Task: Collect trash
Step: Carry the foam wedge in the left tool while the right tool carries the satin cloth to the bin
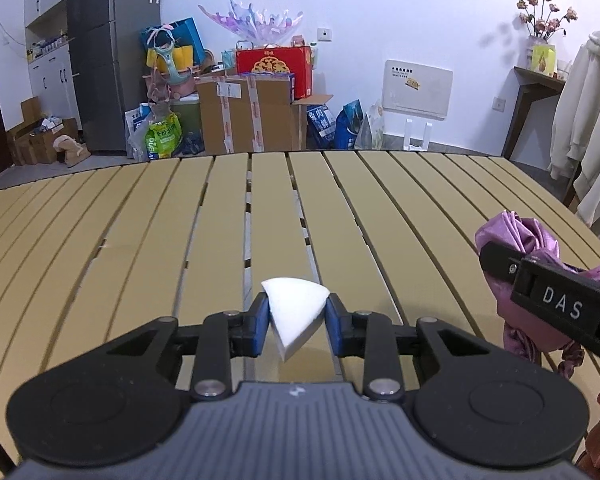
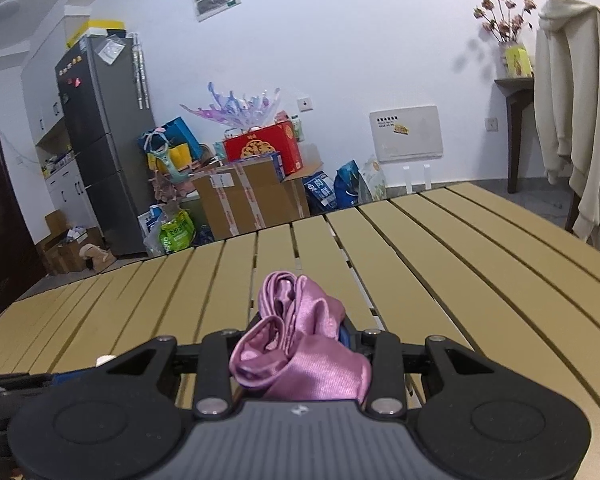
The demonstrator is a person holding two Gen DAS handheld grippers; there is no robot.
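My left gripper [image 1: 297, 312] is shut on a white wedge-shaped foam piece [image 1: 296, 314] and holds it just above the slatted tan table [image 1: 140, 240]. My right gripper [image 2: 300, 332] is shut on a crumpled purple satin bag [image 2: 300, 344], which covers the fingertips. In the left wrist view the right gripper [image 1: 500, 258] shows at the right edge with the purple bag [image 1: 516, 236] in it. The left gripper's side shows at the lower left of the right wrist view [image 2: 16, 384].
The table's far edge faces a pile of cardboard boxes [image 1: 244, 116], bags and a red box [image 1: 276, 66] on the floor by a grey fridge [image 1: 104, 56]. A cream coat [image 1: 588, 120] hangs at the right beside a dark shelf [image 1: 536, 80].
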